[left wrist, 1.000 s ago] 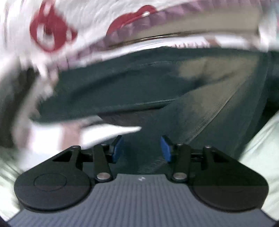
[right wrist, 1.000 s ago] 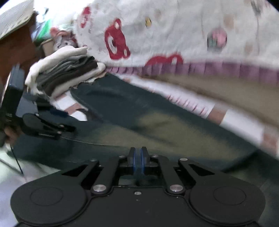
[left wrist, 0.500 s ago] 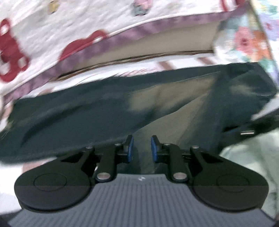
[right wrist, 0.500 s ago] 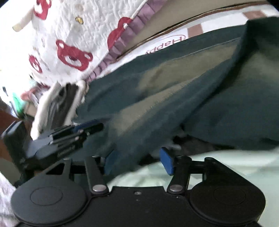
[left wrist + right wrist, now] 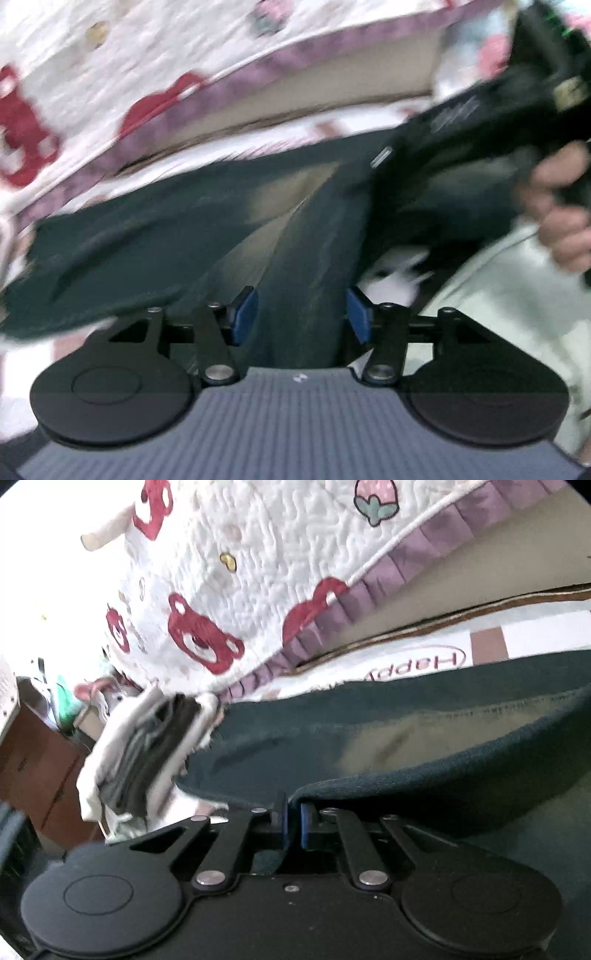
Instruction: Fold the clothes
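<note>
A dark green garment (image 5: 177, 236) with a faded patch lies spread on the floor mat. In the left wrist view my left gripper (image 5: 301, 315) hovers low over it. Its jaws are opening, and a fold of the cloth runs between the blue pads (image 5: 245, 314) without being pressed. At the upper right of that view a hand (image 5: 557, 210) holds the black right gripper body (image 5: 480, 122) against the garment's far end. In the right wrist view my right gripper (image 5: 294, 823) is closing, pinched on the hem of the garment (image 5: 424, 746), which it lifts into a curved fold.
A white quilt with red bears and a purple frill (image 5: 258, 572) hangs behind the garment. A stack of folded clothes (image 5: 147, 753) stands at its left end, beside a brown cabinet (image 5: 40, 775). Pale green cloth (image 5: 517, 314) lies to the right.
The left jaws narrowed, then spread again over the garment. The right jaws opened wide, then shut on the garment's hem. The right gripper and hand came into the left wrist view.
</note>
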The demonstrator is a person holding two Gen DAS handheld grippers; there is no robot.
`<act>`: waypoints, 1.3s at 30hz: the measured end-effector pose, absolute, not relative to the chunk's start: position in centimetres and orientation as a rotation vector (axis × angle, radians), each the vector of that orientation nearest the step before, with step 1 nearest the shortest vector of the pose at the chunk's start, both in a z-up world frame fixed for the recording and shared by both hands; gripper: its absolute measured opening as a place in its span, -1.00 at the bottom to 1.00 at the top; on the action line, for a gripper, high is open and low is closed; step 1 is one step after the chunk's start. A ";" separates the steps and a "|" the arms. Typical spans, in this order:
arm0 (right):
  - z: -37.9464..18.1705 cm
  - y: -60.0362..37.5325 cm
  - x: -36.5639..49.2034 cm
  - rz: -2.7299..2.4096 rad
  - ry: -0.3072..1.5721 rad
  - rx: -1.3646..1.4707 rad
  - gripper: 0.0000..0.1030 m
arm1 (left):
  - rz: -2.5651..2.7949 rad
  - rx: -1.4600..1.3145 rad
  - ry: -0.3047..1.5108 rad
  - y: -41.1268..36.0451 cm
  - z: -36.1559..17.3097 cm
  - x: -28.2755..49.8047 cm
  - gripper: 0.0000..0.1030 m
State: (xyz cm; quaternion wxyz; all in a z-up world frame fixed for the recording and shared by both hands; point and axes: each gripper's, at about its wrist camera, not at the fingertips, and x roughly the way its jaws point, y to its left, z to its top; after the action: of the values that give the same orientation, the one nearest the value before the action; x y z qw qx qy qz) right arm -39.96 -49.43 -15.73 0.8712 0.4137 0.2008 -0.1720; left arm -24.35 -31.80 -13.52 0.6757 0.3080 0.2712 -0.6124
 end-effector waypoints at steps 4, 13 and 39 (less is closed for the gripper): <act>-15.6 -50.6 -39.0 -0.356 0.389 0.867 -0.83 | -1.279 0.710 0.667 -30.0 -14.4 -22.6 0.25; -15.2 -54.2 -36.9 -0.322 0.360 0.812 -0.85 | -1.105 0.674 0.761 -28.2 -17.0 -18.0 0.27; -16.7 -55.3 -40.1 -0.487 0.392 0.529 -0.85 | -1.040 0.834 0.450 -40.9 -14.3 -11.8 -0.91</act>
State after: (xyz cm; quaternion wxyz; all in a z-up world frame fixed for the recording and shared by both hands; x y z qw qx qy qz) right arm -40.11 -55.32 -16.74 0.9173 0.2573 0.1908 -0.2367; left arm -11.83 -40.89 -14.31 0.7625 0.3836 0.2068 -0.4781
